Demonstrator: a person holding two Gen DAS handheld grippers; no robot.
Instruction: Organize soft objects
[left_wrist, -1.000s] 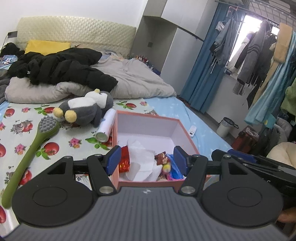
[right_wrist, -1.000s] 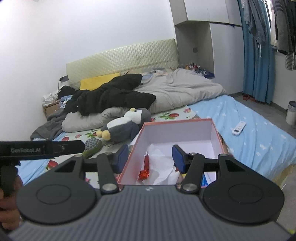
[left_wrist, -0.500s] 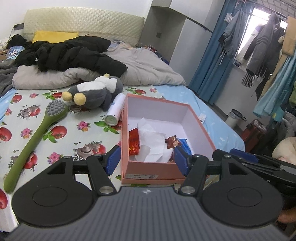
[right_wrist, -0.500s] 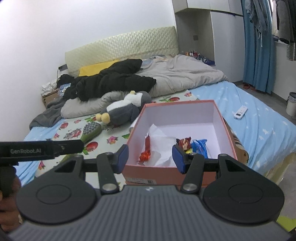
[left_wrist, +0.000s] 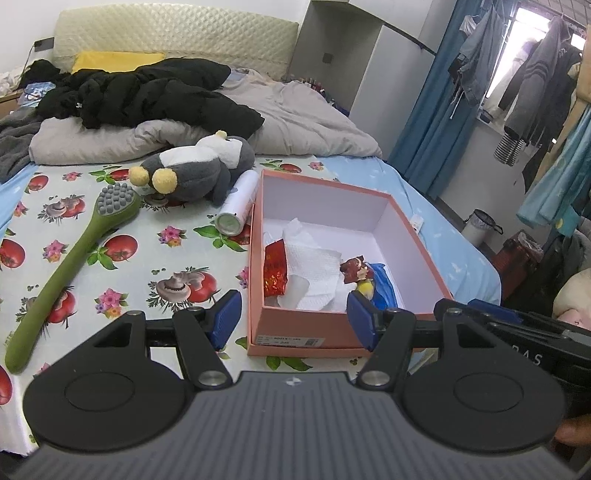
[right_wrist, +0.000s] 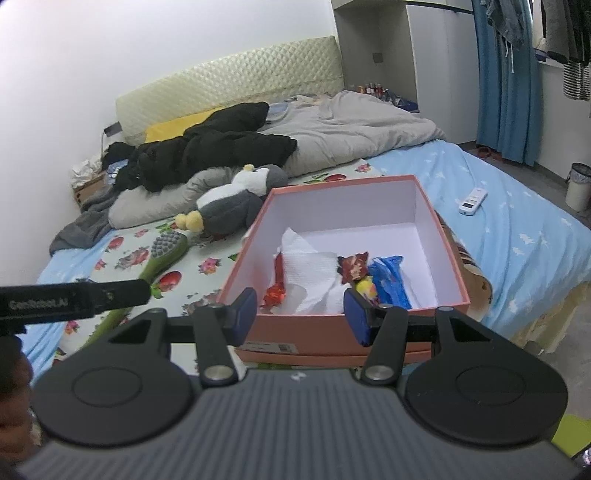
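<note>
A pink cardboard box (left_wrist: 406, 225) (right_wrist: 258, 229) lies open on the bed. Inside it are white tissue (left_wrist: 314, 262) (right_wrist: 310, 269), a red foil packet (left_wrist: 275, 271) (right_wrist: 275, 293), a small brown-and-yellow toy (left_wrist: 356, 269) (right_wrist: 354, 267) and a blue bag (left_wrist: 382, 284) (right_wrist: 391, 280). A grey-and-white plush penguin (left_wrist: 195, 170) (right_wrist: 232, 203) lies on the bed beyond the box's far left corner. My left gripper (left_wrist: 293, 319) hangs open in front of the box's near wall, nothing between its fingers. My right gripper (right_wrist: 301, 312) is open too, over the near wall.
A green long-handled massage brush (left_wrist: 70, 266) (right_wrist: 162, 254) and a white roll (left_wrist: 238, 206) lie left of the box. Black coat (left_wrist: 147, 92) and grey duvet (left_wrist: 303, 122) cover the bed's far end. A remote (right_wrist: 472, 201) lies on the blue sheet. Hanging clothes (left_wrist: 535, 85) and a bin (left_wrist: 480, 227) stand right.
Both grippers have sunk and tipped down towards the box, so its contents and near wall show more fully. Their jaws kept the same width.
</note>
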